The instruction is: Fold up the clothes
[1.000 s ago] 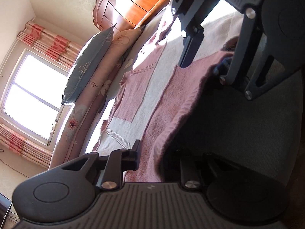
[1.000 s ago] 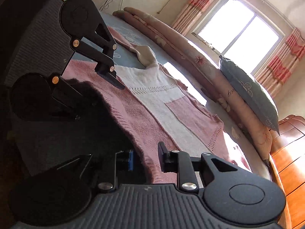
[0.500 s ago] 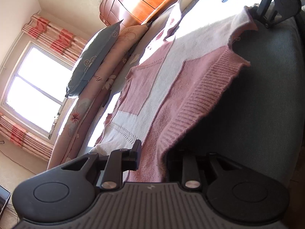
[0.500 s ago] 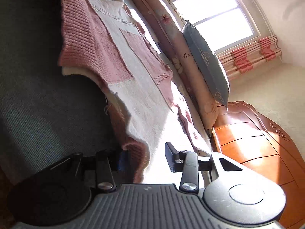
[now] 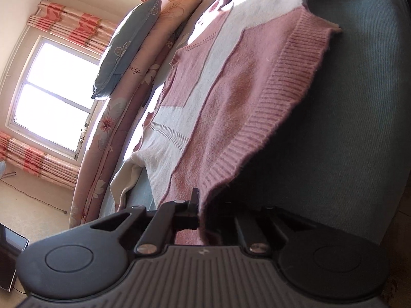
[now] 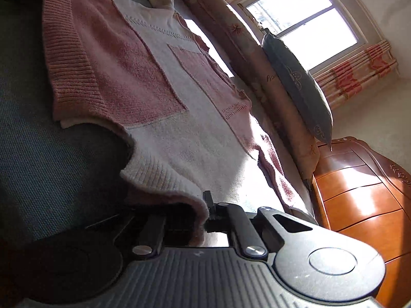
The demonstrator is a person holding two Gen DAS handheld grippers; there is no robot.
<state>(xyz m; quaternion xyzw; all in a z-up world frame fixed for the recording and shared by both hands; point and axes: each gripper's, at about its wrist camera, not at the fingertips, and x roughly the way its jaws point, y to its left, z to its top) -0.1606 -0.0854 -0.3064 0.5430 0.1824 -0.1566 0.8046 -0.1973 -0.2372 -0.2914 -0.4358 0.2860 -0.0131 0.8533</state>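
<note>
Pink-and-cream knitted sweater (image 5: 226, 97) spread flat on the bed (image 5: 359, 118), lengthwise beside the long floral bolster (image 5: 113, 118), with the grey-blue pillow (image 5: 128, 41) leaning on that bolster's far side. Ribbed hem on the side of the sweater away from the bolster, lifted off the grey cover at two corners. Left claw (image 5: 203, 213) clenched on the pink hem corner, cloth pinched between the pads; right claw (image 6: 203, 215) likewise clamped on the cream hem corner (image 6: 159, 177), the knit bunched and curling over the near finger. Soft, light, limp stuff by the look of it: no stiffness to carry a fold, so likely to sag between the two grips and stretch if pulled hard. Fuzzy surface, probably grippy rather than slippery, though loose stitches apt to snag on the pads. Ribbed band the firmest part and the sensible place to hold, both corners at once, kept level and apart so the hem stays taut. Best carried toward the collar end in one even sweep, low over the sweater, to lay the fold without dragging the layer underneath. Wooden dresser (image 6: 359, 192) beyond the bolster, clear of the work.
</note>
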